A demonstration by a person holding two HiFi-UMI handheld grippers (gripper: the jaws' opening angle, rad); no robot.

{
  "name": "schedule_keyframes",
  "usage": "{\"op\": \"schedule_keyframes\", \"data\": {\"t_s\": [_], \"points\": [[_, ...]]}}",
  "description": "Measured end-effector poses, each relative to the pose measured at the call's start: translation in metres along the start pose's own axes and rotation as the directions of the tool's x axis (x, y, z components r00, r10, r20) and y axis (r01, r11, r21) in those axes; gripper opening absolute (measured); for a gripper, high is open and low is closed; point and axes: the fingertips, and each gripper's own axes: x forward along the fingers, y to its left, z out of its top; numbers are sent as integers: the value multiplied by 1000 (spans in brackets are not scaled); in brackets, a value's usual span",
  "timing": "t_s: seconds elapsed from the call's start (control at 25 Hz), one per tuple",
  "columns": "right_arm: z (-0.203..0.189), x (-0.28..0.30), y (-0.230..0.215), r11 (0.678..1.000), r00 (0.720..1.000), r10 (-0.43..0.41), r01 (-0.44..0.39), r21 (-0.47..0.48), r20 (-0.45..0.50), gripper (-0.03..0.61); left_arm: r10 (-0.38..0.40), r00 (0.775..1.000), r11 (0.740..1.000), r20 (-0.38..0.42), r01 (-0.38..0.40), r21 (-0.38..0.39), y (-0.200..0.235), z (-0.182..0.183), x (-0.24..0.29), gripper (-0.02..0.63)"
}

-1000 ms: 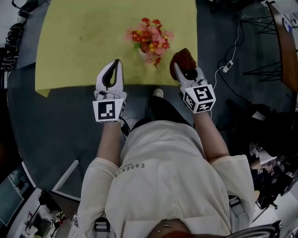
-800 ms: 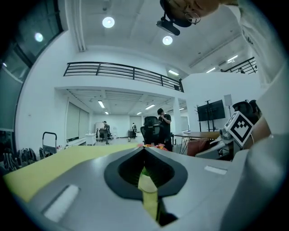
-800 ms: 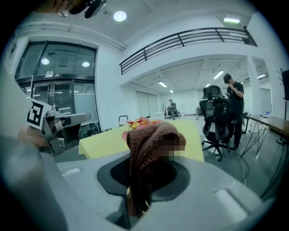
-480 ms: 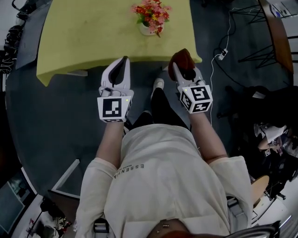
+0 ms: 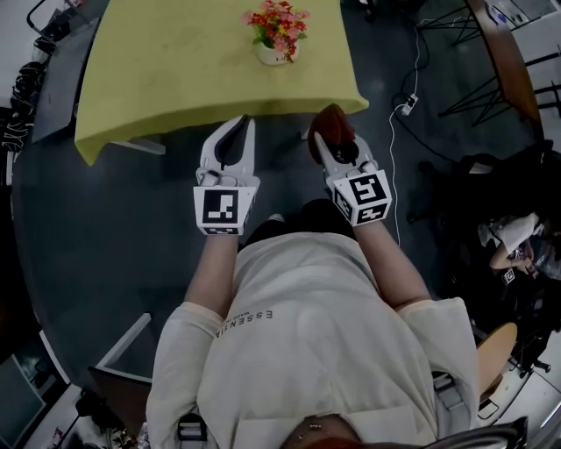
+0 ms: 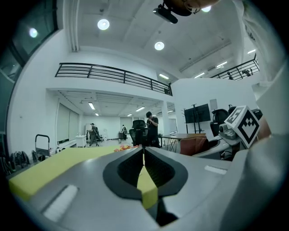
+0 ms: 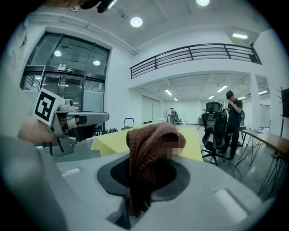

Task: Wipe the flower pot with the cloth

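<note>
The white flower pot (image 5: 274,55) with red and pink flowers (image 5: 277,19) stands near the far right of the yellow-covered table (image 5: 175,79). Both grippers hang over the dark floor, short of the table's near edge. My left gripper (image 5: 243,122) is shut with nothing in it, and its jaws (image 6: 143,152) meet in the left gripper view. My right gripper (image 5: 321,140) is shut on a reddish-brown cloth (image 5: 333,121). In the right gripper view the cloth (image 7: 151,142) bunches up over the jaws and hides their tips. The flowers (image 6: 123,147) show small and far off.
A cable and power strip (image 5: 406,101) lie on the floor right of the table. Dark gear (image 5: 26,79) sits at the left, a seated person (image 5: 517,245) at the right, a white frame (image 5: 123,338) behind on the left. An office chair (image 7: 214,133) stands beyond the table's right side.
Both grippers have drawn back from the table edge to over the floor. The table and pot now lie farther away. The cloth stays in the right gripper.
</note>
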Motion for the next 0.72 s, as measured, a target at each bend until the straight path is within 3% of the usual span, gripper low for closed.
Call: {"op": "schedule_keyframes", "data": {"t_s": [0.72], "points": [[15, -21, 4, 999, 998, 49, -49, -20, 38, 58, 61, 998, 998, -13, -61, -30, -23, 16, -19, 18]]}}
